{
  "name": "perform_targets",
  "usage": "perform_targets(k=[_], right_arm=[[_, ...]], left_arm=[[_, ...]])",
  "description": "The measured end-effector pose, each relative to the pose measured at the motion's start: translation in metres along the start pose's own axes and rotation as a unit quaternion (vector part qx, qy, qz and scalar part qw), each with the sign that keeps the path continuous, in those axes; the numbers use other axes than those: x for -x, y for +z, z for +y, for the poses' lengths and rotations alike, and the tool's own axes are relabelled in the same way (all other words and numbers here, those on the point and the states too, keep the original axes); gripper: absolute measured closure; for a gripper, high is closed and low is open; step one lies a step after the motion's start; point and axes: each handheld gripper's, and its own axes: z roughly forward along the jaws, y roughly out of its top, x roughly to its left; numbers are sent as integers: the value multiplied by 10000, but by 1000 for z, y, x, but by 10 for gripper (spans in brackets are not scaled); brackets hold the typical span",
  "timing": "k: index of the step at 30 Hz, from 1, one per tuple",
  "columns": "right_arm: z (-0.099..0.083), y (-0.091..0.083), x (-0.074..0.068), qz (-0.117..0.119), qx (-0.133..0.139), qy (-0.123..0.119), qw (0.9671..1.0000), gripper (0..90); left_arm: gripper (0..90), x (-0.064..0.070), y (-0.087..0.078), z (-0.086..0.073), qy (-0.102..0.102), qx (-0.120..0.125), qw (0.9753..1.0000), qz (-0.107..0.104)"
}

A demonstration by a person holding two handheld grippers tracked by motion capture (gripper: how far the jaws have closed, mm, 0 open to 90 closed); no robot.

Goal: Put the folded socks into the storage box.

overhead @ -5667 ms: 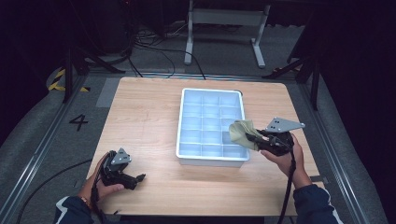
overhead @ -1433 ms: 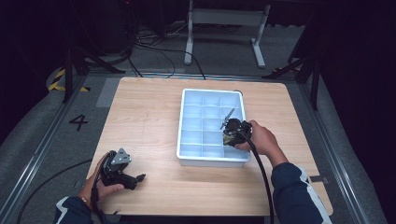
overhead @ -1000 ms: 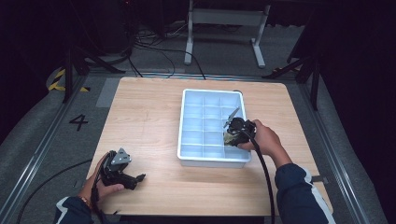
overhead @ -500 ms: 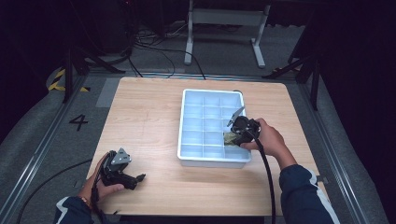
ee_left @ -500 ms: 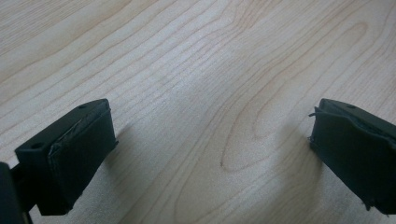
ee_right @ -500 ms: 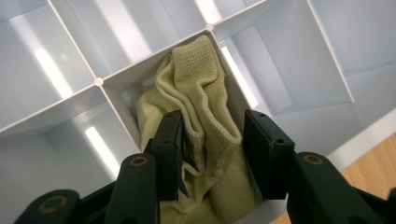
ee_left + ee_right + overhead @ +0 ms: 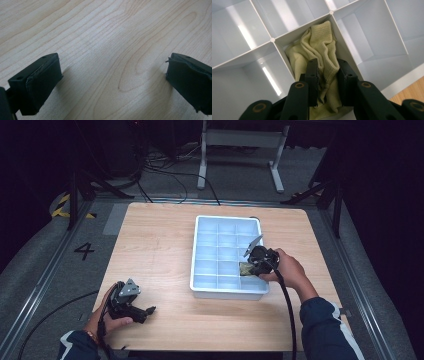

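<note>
1. In the high view, the right gripper (image 7: 251, 265) dipped into a white tray (image 7: 201, 251) near the table's (image 7: 155, 240) right edge, in a compartment by the tray's right wall, where a bit of yellow cloth (image 7: 245, 269) showed. The left gripper (image 7: 131, 302) rested at the table's near left corner.
2. The left gripper view showed its jaws spread wide over bare wood.
3. The right gripper view showed what the high view could not: the jaws clenched on a fold of the cloth (image 7: 322, 50), which sat bunched inside one compartment.

A crumpled pale yellow knit cloth (image 7: 323, 52) sits bunched upright inside one compartment of the white tray (image 7: 201, 251).
</note>
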Motion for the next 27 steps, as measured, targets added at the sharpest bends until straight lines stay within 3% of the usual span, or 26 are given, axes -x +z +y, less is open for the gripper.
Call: perform_targets(k=[12,27], right_arm=[[-7,-17,-3,-131,299,63,9994,643],[-28,-41,-8,-311,670,173,9971,561]], left_arm=[[2,0,0,0,-8,-2,10000,-3],[2,0,0,0,-14,-4,10000,1]])
